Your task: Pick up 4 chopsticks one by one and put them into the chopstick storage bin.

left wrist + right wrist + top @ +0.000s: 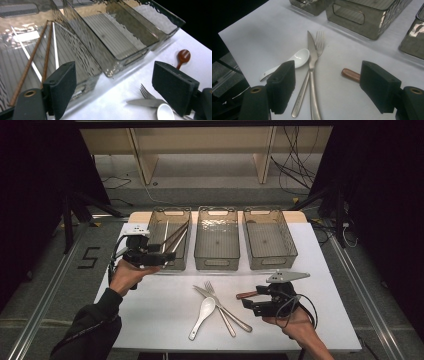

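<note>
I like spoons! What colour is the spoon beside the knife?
White; the spoon shows best in the right gripper view.

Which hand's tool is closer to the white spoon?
Right. The right tool sits just beside the white spoon; the left tool is farther off by the left bin.

Three bins sit in a row at the far side of my table (150, 310) — the left bin (171, 213), the middle bin (217, 215), the right bin (270, 215). Chopsticks (175, 236) lie in the left one. Nearer me, a knife (227, 310) crosses a fork (218, 304), a spoon (202, 316) just left — a wooden spoon (246, 295) to their right.
</note>
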{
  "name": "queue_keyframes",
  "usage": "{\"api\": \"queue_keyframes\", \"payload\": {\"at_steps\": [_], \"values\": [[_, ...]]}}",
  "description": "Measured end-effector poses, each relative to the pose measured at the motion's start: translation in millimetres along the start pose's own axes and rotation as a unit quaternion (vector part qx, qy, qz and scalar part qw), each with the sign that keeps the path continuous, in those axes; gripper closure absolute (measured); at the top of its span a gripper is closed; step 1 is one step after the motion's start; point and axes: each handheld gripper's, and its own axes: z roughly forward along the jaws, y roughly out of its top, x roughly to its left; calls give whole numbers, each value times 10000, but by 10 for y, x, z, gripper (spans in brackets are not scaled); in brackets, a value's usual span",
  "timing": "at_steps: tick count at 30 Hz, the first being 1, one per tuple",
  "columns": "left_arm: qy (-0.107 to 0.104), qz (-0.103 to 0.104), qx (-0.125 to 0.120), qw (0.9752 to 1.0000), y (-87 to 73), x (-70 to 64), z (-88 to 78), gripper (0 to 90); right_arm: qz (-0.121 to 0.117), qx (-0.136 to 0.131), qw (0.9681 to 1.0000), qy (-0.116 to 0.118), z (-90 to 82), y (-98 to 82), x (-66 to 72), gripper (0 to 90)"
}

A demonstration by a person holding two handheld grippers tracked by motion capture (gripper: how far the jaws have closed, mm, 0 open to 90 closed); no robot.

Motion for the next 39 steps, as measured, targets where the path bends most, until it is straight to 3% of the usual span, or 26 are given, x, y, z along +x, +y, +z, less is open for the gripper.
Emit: {"api": "queue_keyframes", "payload": {"at_steps": [5, 19, 28, 39], "values": [[-30, 75, 42, 10000, -105, -83, -23, 179, 9, -5, 10000, -12, -5, -5, -8, 298], [-190, 188, -187, 9995, -305, -247, -107, 161, 11, 3, 10000, -17, -1, -15, -9, 297], [-219, 160, -283, 9992, -482, -216, -234, 157, -1, 34, 10000, -17, 16, -25, 2, 298], [-207, 181, -392, 9989, -561, -237, -331, 157, -21, 92, 10000, -19, 53, -6, 18, 298]]}}
